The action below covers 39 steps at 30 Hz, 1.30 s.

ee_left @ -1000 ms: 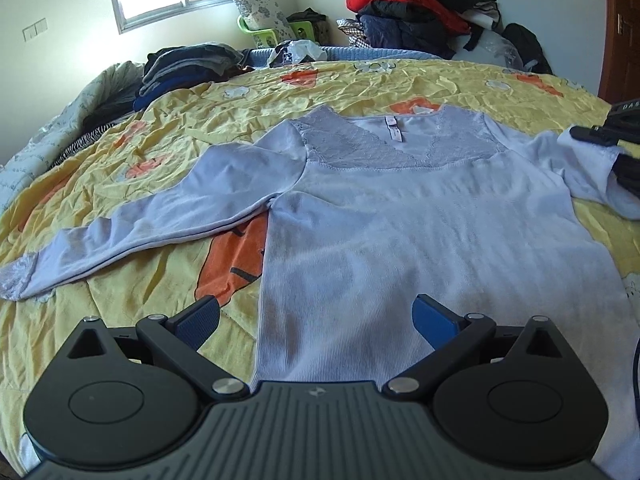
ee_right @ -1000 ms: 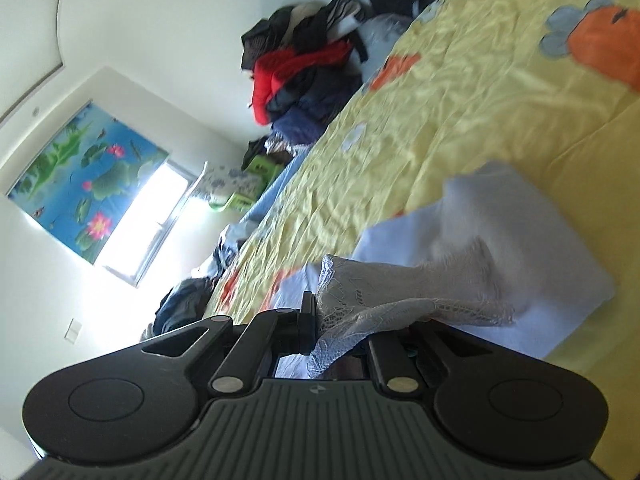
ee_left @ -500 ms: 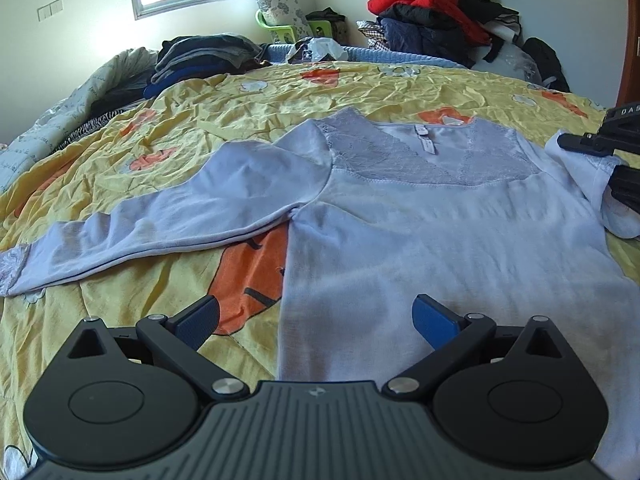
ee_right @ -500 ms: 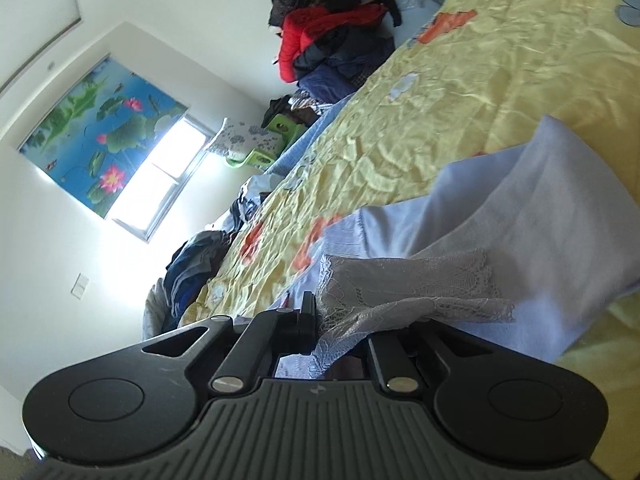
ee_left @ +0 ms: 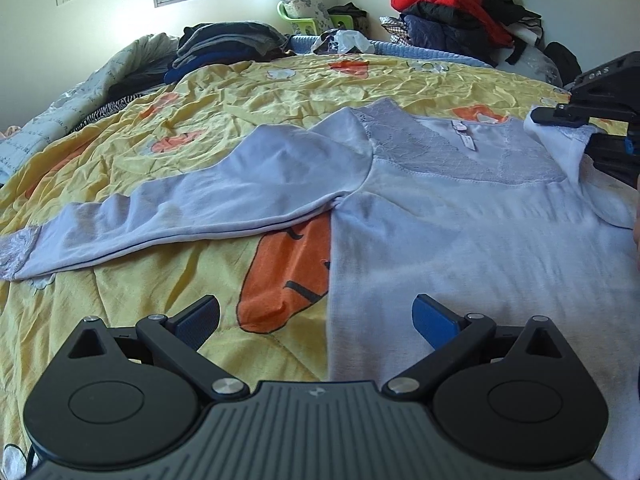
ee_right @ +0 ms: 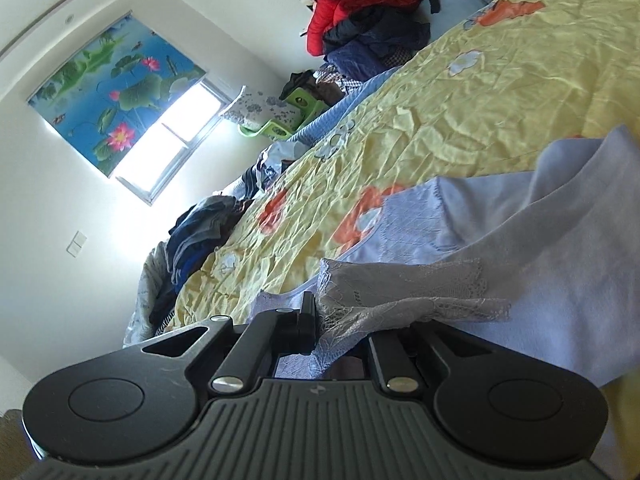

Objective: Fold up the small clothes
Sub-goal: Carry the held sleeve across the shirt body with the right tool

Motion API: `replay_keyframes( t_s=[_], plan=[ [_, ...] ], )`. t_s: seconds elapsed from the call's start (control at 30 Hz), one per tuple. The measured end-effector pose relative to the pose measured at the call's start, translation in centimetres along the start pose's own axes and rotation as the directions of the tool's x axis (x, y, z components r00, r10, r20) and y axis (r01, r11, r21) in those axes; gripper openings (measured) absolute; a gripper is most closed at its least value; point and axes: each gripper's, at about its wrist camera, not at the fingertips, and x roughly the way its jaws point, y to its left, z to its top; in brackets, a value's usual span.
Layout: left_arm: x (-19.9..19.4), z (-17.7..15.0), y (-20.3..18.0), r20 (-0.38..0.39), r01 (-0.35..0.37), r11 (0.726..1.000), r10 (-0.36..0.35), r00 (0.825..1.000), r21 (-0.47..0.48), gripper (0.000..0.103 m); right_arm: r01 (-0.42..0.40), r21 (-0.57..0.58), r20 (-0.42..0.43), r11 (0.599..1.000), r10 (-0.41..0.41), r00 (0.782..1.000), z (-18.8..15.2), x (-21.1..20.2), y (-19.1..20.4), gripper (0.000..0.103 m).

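A pale lavender long-sleeved top (ee_left: 460,224) with a lace yoke lies flat on the yellow bedspread (ee_left: 168,168). Its left sleeve (ee_left: 192,208) stretches out to the left. My left gripper (ee_left: 316,316) is open and empty, low over the top's hem and left edge. My right gripper (ee_right: 340,332) is shut on the lace cuff (ee_right: 400,292) of the right sleeve, holding it lifted and folded in over the top's right shoulder. It shows at the right edge of the left wrist view (ee_left: 600,120).
Folded dark clothes (ee_left: 224,44) are stacked at the bed's far left. A heap of red and dark jackets (ee_left: 452,16) sits at the far right. A green basket with a pillow (ee_left: 300,8) stands under the window. A grey quilt (ee_left: 80,92) lies along the left edge.
My right gripper has carried the sleeve cuff leftward over the top's shoulder. My left gripper has shifted left and lower, still open.
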Motion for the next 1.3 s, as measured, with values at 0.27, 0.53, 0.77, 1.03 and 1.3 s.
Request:
replay_keyframes(
  t_s=[0.27, 0.53, 0.77, 1.03, 1.3],
  plan=[
    [1.1, -0.2, 1.6, -0.001, -0.028, 0.999, 0.028, 1.000, -0.027, 0.103, 0.011, -0.077, -0.045, 0.997, -0.015, 0.999, -1.6, 2.9, 3.2, 0.014],
    [1.2, -1.0, 1.5, 0.044, -0.035, 0.999, 0.036, 0.998, -0.016, 0.103, -0.019, -0.145, -0.081, 0.989, 0.007, 0.997, -3.2, 4.3, 5.8, 0.014],
    [1.0, -1.6, 1.1, 0.085, -0.041, 0.999, 0.041, 0.996, -0.003, 0.103, -0.045, -0.191, -0.100, 0.981, 0.026, 0.995, -4.1, 5.2, 7.7, 0.014],
    [1.4, -1.9, 2.5, 0.067, 0.022, 0.996, -0.017, 0.998, -0.086, 0.103, -0.066, -0.181, -0.132, 0.981, 0.042, 0.990, -5.2, 6.6, 8.9, 0.014],
    [1.4, -2.0, 2.5, 0.071, 0.020, 0.996, -0.014, 0.997, -0.086, 0.103, -0.080, -0.212, -0.156, 0.974, 0.047, 0.987, -6.2, 8.1, 10.7, 0.015]
  ],
)
